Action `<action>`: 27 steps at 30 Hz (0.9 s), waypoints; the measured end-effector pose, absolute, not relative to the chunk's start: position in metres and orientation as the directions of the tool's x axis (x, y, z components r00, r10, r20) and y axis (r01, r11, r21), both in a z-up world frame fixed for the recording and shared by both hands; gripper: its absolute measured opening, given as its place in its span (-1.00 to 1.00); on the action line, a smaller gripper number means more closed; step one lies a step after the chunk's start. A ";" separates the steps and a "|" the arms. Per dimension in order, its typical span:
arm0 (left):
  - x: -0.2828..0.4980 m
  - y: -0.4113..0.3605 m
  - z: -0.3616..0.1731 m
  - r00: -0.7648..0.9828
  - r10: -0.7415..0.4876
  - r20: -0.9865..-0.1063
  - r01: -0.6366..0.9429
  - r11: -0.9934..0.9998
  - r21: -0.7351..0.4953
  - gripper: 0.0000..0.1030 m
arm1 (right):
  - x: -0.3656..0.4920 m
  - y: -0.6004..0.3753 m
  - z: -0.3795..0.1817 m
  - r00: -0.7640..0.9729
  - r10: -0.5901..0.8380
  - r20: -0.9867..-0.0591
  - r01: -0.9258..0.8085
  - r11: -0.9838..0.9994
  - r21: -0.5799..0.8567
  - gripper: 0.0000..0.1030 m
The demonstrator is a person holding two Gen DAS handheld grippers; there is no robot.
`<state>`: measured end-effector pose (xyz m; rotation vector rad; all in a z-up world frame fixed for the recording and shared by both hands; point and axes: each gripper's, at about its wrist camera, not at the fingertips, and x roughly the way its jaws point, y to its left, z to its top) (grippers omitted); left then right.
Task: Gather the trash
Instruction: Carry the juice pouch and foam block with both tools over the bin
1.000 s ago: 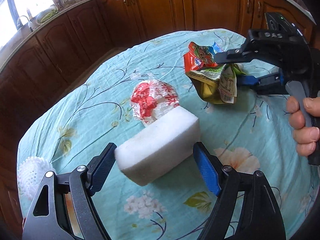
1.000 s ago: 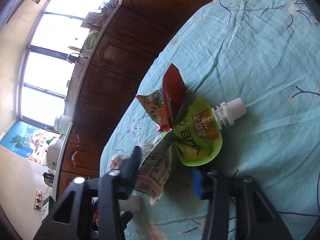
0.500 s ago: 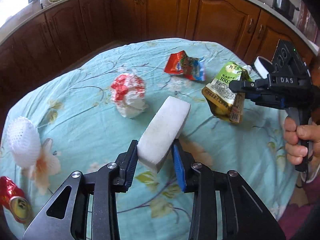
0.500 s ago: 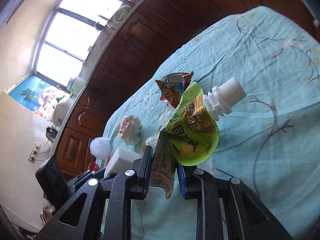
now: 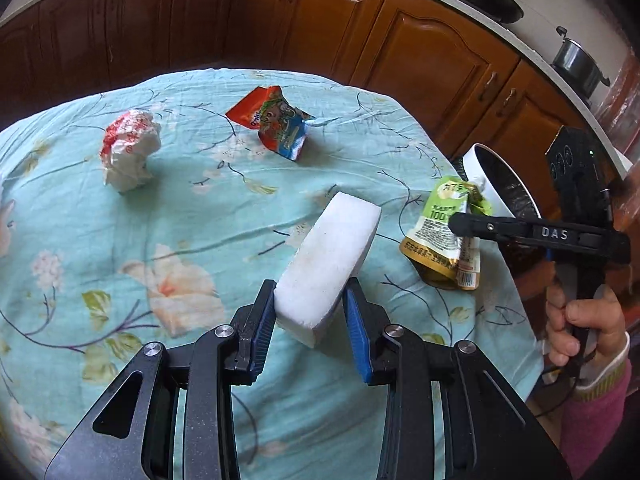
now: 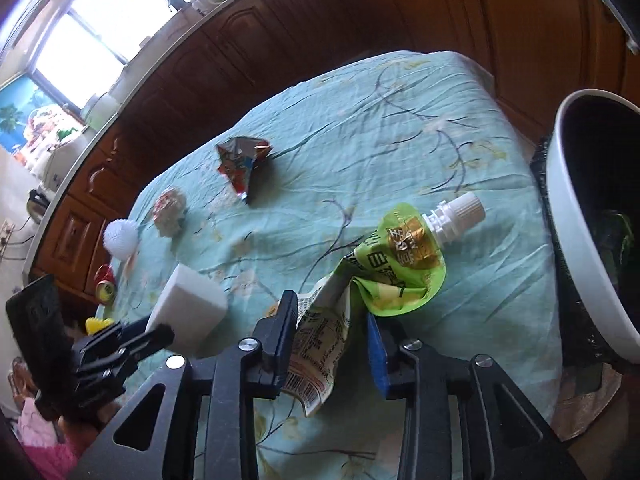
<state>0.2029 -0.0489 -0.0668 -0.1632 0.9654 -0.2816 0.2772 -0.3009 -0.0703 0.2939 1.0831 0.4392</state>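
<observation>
A matt white foam block (image 5: 328, 264) with a fine, grainy surface sits between blue rubbery pads (image 5: 357, 332) on a matt black plastic hand-held gripper (image 5: 310, 330). The green drink pouch (image 6: 396, 268) is glossy crinkled foil with a ribbed white plastic cap; the desk (image 5: 120, 240) wears creased floral cotton cloth, before polished wood cabinets (image 5: 400, 32)

one foam block (image 5: 328, 264), one pouch (image 5: 444, 236), two wrappers (image 5: 276, 120)

Dark wooden cabinets (image 5: 304, 28) curve around the room under a pale countertop (image 5: 520, 46). Bright daylight pours through a window (image 6: 104, 20). The surface wears a teal floral cloth (image 5: 80, 220).
</observation>
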 end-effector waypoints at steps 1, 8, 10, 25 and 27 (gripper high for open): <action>0.202 -0.054 -0.068 0.540 -0.302 -0.786 0.155 0.953 -0.259 -0.35 | 0.275 -0.303 -0.072 0.422 0.465 -0.778 -0.171 0.884 0.436 -0.15; 0.202 -0.067 -0.070 0.558 -0.257 -0.789 0.123 0.966 -0.228 -0.23 | 0.238 -0.315 -0.076 0.602 0.407 -0.687 0.000 0.860 0.510 0.16; 0.204 -0.069 -0.070 0.557 -0.257 -0.789 0.126 0.966 -0.226 -0.14 | 0.231 -0.315 -0.076 0.641 0.376 -0.670 0.028 0.860 0.510 0.16; 0.211 -0.089 -0.072 0.586 -0.282 -0.760 0.185 0.959 -0.214 -0.41 | 0.229 -0.327 -0.067 0.681 0.372 -0.631 -0.030 0.875 0.483 -0.49; 0.210 -0.095 -0.067 0.589 -0.294 -0.753 0.197 0.956 -0.219 -0.41 | 0.222 -0.336 -0.058 0.697 0.364 -0.618 -0.038 0.879 0.475 -0.49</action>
